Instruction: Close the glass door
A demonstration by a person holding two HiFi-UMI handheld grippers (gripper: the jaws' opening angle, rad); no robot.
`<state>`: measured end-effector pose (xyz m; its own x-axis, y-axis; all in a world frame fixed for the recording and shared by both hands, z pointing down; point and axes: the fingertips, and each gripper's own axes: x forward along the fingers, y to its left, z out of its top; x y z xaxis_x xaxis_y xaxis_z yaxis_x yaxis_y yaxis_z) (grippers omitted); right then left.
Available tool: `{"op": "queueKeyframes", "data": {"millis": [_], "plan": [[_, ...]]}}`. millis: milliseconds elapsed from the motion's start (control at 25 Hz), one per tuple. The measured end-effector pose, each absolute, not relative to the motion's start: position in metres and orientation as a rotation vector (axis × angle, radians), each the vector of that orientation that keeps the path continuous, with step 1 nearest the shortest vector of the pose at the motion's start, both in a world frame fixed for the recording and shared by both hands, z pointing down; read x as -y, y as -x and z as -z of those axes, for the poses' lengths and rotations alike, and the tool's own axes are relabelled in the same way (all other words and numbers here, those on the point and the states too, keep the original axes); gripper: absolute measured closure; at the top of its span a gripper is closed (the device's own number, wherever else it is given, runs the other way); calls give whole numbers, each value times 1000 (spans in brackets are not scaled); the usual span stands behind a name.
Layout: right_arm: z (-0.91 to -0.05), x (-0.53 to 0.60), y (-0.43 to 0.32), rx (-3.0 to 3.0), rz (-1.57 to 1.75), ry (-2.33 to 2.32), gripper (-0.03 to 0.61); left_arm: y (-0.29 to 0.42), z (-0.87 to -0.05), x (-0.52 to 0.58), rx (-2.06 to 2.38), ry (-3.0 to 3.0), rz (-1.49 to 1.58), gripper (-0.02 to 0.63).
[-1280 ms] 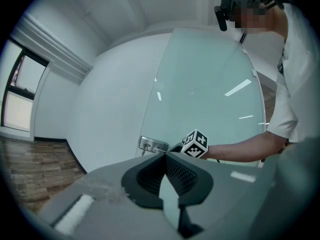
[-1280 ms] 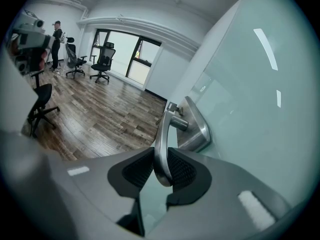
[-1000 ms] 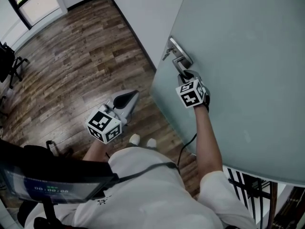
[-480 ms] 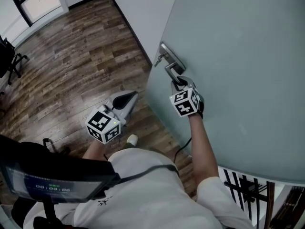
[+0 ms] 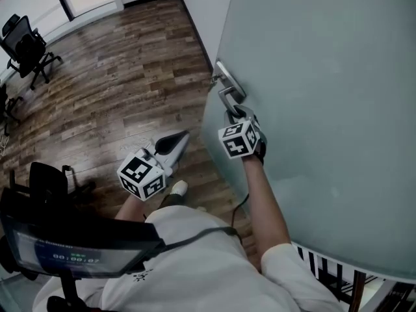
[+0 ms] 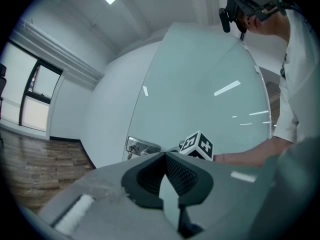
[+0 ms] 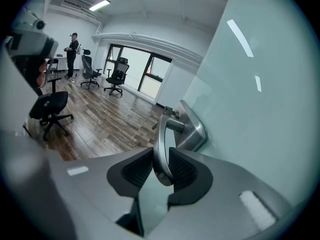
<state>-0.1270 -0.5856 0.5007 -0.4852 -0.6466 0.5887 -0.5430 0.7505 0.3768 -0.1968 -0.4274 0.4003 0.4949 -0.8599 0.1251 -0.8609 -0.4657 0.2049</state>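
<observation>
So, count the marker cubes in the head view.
2. One cube sits on the left gripper, over the floor; the other sits on the right gripper, which is shut on the handle. None looks hidden.

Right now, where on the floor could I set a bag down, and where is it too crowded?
The wood floor is bare between the office chair and the glass door. It is crowded by the door handle, where the right gripper grips, and by the person's shoe.
</observation>
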Motion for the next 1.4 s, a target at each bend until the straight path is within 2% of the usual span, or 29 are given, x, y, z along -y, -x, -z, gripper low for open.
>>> {"op": "queueKeyframes", "data": {"millis": [480, 1400], "plan": [[-504, 537, 142, 2249, 247, -851, 477, 188, -429, 284, 1795, -2231, -53, 609], [-504, 461, 179, 2319, 276, -718, 479, 210, -428, 168, 1991, -2067, 31, 609]]}}
